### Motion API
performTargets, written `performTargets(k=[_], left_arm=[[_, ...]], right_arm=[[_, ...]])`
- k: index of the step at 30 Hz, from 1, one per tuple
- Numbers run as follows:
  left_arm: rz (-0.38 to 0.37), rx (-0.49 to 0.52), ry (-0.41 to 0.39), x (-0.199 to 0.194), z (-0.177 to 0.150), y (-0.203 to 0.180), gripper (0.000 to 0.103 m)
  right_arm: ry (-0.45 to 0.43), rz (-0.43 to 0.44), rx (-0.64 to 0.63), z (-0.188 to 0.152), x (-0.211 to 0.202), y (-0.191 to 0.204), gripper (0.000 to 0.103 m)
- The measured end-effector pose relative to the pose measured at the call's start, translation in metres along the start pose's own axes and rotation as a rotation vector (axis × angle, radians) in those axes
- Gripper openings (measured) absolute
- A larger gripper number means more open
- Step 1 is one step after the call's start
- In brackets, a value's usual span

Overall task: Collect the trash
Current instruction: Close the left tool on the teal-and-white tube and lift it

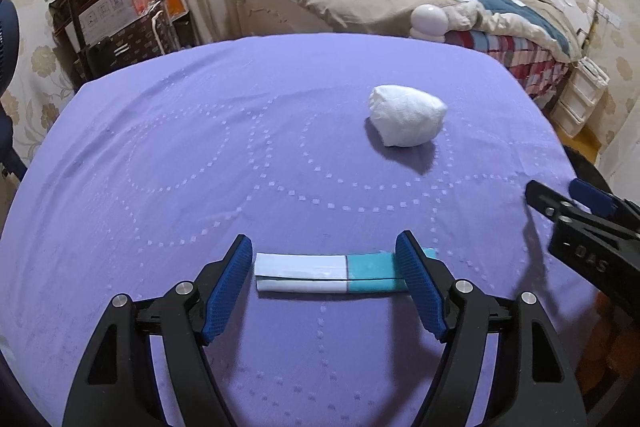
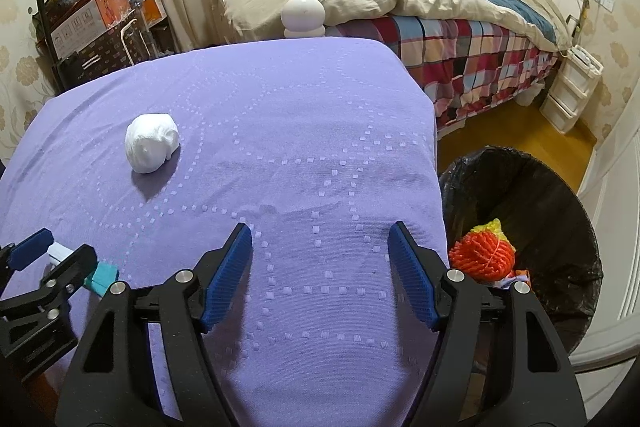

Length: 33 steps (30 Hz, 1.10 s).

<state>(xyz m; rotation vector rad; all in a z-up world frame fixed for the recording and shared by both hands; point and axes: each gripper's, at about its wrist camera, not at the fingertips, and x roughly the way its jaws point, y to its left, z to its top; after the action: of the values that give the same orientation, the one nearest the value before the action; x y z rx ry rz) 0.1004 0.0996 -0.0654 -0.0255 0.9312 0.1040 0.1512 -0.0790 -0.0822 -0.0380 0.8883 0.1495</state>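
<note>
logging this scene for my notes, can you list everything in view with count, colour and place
flat packet: 1, white and teal, near edge of table, between the left tongs' fingers
wadded tissue: 1, white, mid table, apart from the packet
tablecloth: 1, purple with dotted pattern, covering the table
trash bin: 1, black liner, on the floor beside the table's right edge
mesh bundle: 1, orange with yellow, inside the bin
round device: 1, white, at the table's far edge
bed: 1, white frame, beige and teal quilt, plaid sheet, behind the table
boxes and bags: several, mixed colours, far left corner
left tongs: 1, black with blue pads, open around the packet
right tongs: 1, black with blue pads, open over bare cloth
</note>
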Motion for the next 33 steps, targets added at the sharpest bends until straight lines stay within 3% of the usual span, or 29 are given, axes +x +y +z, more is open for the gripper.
performTargets(k=[12,27,33], left_arm=[[-0.072,0.080,0.000,-0.011,-0.016,-0.007,0.072],[-0.053,0.109,0.015,0.009,-0.004,-0.007,0.072],[-0.062,0.104,-0.007,0.003,-0.009,-0.006,0.045]], right_arm=[[0.000,-0.001,0.001,0.000,0.000,-0.001,0.069],[0.000,-0.007,0.001,-0.001,-0.001,-0.002,0.069],[0.000,-0.008,0.000,-0.001,-0.001,-0.002,0.070]])
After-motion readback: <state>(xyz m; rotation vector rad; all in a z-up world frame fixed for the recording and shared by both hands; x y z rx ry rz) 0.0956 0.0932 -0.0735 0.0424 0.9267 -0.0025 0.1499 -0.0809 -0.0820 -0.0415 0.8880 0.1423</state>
